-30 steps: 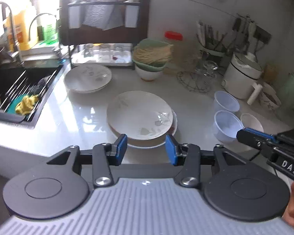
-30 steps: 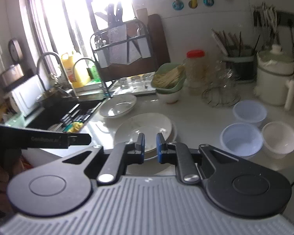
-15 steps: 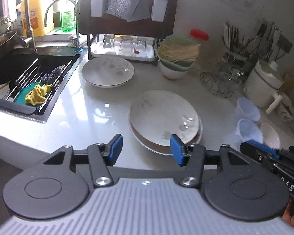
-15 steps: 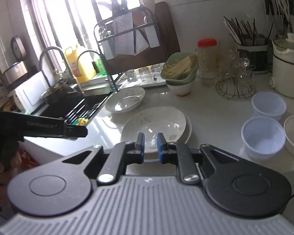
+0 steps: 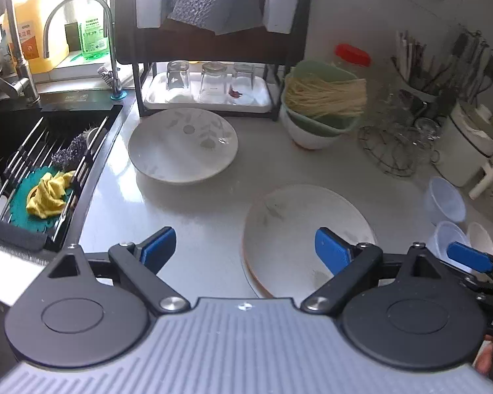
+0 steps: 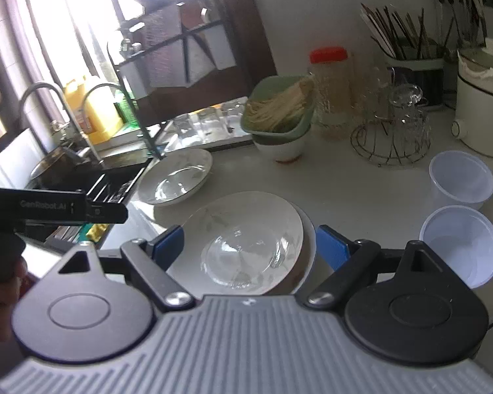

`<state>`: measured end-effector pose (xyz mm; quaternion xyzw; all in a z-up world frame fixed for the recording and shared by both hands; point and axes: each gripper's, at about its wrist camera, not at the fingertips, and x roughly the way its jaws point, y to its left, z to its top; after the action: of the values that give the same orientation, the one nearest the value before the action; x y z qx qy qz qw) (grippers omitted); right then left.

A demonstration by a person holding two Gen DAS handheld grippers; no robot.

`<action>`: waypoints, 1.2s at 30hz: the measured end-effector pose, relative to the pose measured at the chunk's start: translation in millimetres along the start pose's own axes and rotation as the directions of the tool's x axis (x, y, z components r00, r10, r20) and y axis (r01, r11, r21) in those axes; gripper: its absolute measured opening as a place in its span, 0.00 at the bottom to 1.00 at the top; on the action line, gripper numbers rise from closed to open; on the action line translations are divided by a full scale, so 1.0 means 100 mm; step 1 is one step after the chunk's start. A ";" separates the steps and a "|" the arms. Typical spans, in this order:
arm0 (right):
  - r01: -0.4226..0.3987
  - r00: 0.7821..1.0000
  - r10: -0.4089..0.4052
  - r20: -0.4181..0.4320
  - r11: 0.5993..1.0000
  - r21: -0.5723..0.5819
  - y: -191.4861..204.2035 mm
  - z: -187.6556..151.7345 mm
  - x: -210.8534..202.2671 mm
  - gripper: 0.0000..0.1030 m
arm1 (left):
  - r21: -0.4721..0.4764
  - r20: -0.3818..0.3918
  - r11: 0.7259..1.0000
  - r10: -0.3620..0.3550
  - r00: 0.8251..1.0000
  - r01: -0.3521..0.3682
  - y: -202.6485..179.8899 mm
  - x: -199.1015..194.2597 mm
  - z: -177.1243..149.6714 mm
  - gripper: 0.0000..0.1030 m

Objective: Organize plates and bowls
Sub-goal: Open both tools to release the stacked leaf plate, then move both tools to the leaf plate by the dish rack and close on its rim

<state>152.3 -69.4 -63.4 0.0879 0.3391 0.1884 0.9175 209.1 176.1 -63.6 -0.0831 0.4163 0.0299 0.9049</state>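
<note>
Both my grippers, left gripper (image 5: 245,249) and right gripper (image 6: 249,246), have just been opening, empty; two stacked plates (image 6: 246,239) ahead, "GenRobot.AI" legible alongside.

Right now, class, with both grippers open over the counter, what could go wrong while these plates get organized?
1. The stacked plates sit offset; gripping the top one may drag the lower.
2. The lone plate lies beside the sink and could slip in.
3. The plastic bowls look light and could tip.
</note>
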 end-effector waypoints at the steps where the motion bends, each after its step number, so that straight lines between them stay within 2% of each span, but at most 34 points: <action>1: 0.002 1.000 -0.002 -0.006 1.000 0.012 0.00 0.03 0.04 0.86 | -0.003 0.001 1.000 -0.005 1.000 0.005 0.02 0.05 0.05 0.91; 7: 0.032 0.999 -0.033 -0.014 0.999 -0.005 0.04 0.17 0.27 0.86 | 0.029 -0.012 0.999 -0.028 1.000 0.028 0.11 0.41 0.39 0.91; 19: 0.060 0.998 -0.058 -0.022 0.995 0.079 0.25 0.36 0.83 0.86 | 0.099 -0.052 0.993 -0.066 0.996 0.071 0.56 0.95 0.91 0.91; 28: 0.104 0.994 -0.099 -0.044 0.989 0.107 0.54 0.46 1.27 0.86 | 0.104 -0.105 0.990 -0.089 0.990 0.100 1.05 1.26 1.16 0.91; 32: 0.113 0.993 -0.108 -0.058 0.988 0.105 0.66 0.54 1.45 0.85 | 0.114 -0.105 0.988 -0.096 0.990 0.108 1.21 1.36 1.29 0.91; 36: 0.108 0.992 -0.098 -0.084 0.988 0.115 0.72 0.61 1.62 0.85 | 0.107 -0.120 0.983 -0.133 0.984 0.146 1.35 1.47 1.38 0.91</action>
<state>284.5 59.6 -92.1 0.1174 0.3894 0.1235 0.9052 391.6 331.1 -104.1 -0.0614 0.4606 -0.0626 0.8832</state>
